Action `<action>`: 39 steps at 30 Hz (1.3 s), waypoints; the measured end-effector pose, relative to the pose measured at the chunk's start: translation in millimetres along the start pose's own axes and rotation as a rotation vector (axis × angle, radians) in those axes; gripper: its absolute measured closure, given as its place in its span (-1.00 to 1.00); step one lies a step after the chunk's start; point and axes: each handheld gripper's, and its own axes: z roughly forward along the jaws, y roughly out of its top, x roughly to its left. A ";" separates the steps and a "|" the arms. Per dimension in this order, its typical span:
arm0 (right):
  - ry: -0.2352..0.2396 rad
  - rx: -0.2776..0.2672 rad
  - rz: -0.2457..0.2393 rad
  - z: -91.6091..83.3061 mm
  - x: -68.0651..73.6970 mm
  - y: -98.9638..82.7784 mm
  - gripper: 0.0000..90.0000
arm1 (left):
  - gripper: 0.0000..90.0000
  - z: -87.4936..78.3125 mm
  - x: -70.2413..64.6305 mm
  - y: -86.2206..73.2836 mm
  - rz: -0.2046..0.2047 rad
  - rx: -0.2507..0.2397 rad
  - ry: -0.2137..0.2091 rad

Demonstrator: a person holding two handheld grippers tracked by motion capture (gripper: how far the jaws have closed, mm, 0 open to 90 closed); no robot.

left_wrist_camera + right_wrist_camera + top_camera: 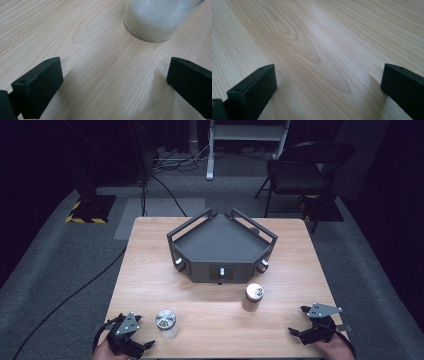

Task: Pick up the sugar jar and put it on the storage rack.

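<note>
A pale wooden table stood under a high camera, with a person's two hands entering from the near edge, each holding a black two-jaw gripper. The left gripper rested at the near left corner, its jaws spread wide apart and holding nothing. The right gripper rested at the near right corner, jaws likewise wide apart and empty.

Just to the right of the left gripper stood a small clear glass jar with a silver metal lid, upright on the wood. In the left gripper view the same jar showed ahead of the open jaws and a little to the right, apart from both; it held a white, fine-grained filling, possibly salt or sugar. A second small jar, darker and brownish with a silver lid, stood upright farther in, between the right gripper and a dark grey, angular tray with raised rails and small knobs at the table's middle. The tray floor looked bare. The darker jar's contents could not be made out.

The work seemed to be at its opening step: nothing was gripped. The next move likely called for the left gripper to advance, centre the clear jar between its jaws and close gently on the glass.
</note>
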 end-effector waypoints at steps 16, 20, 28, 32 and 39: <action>-0.005 0.001 0.004 0.2 0.4 0.3 -0.99 | -1.00 -15.4 -4.7 -11.9 0.014 -0.204 -0.041; -0.005 0.001 0.004 0.2 0.5 0.3 -0.99 | -0.99 -17.9 -5.3 -17.3 0.011 -0.281 -0.065; -0.005 0.001 0.004 0.2 0.5 0.4 -0.99 | -0.97 -19.3 -7.1 -31.1 0.003 -0.420 -0.085; -0.005 0.001 0.004 0.2 0.5 0.4 -0.99 | -0.97 -11.7 -14.2 -37.1 0.000 -0.443 -0.061; -0.005 0.001 0.004 0.2 0.5 0.4 -0.99 | -0.94 0.4 -17.4 -33.1 0.037 -0.453 -0.083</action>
